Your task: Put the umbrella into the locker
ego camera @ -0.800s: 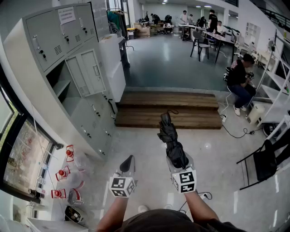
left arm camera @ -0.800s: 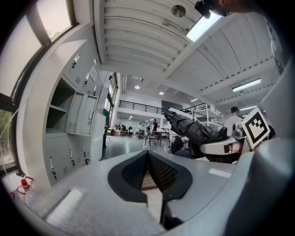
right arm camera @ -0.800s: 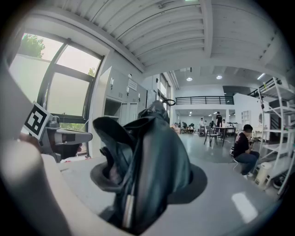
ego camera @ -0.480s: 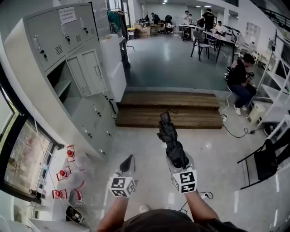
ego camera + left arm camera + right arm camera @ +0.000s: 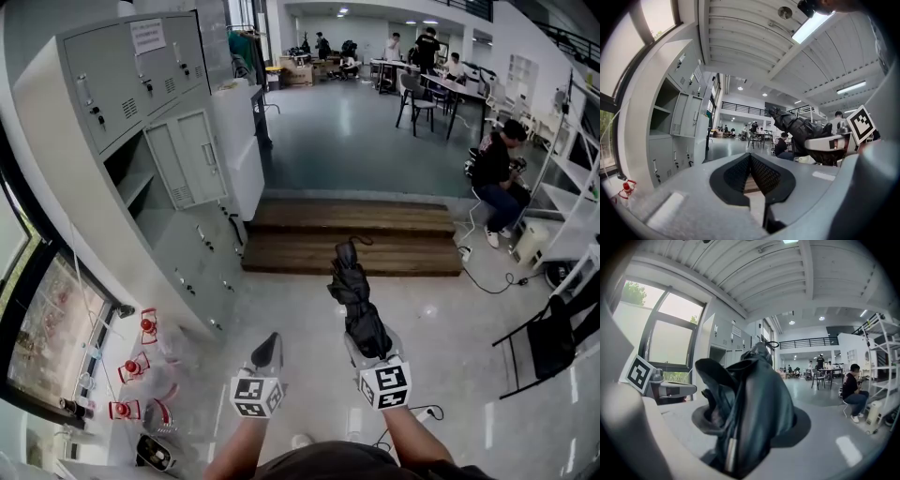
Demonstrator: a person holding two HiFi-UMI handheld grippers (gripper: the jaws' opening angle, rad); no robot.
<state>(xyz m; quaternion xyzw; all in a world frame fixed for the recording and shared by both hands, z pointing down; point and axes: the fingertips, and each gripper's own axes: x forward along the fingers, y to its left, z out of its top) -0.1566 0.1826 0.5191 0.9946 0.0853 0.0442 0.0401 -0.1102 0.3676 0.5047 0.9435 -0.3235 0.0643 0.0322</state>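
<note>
A folded black umbrella (image 5: 354, 298) sticks forward out of my right gripper (image 5: 367, 345), which is shut on it; it fills the right gripper view as a dark bundle (image 5: 752, 408), and it also shows at the right of the left gripper view (image 5: 799, 132). My left gripper (image 5: 265, 352) is beside it, jaws together and empty (image 5: 750, 171). The grey lockers (image 5: 141, 122) stand to the left. One compartment (image 5: 131, 173) is open, its door (image 5: 187, 155) swung out. Both grippers are well short of it.
A low wooden step (image 5: 352, 236) lies ahead on the floor. Red extinguishers (image 5: 136, 361) stand at the lockers' foot on the left. A black chair (image 5: 553, 337) and shelving (image 5: 572, 202) are on the right. People sit and stand at tables (image 5: 431, 80) far back.
The view has shifted slightly forward; the step and lockers sit a little nearer. The umbrella stays gripped in my right gripper and the left gripper stays shut.
</note>
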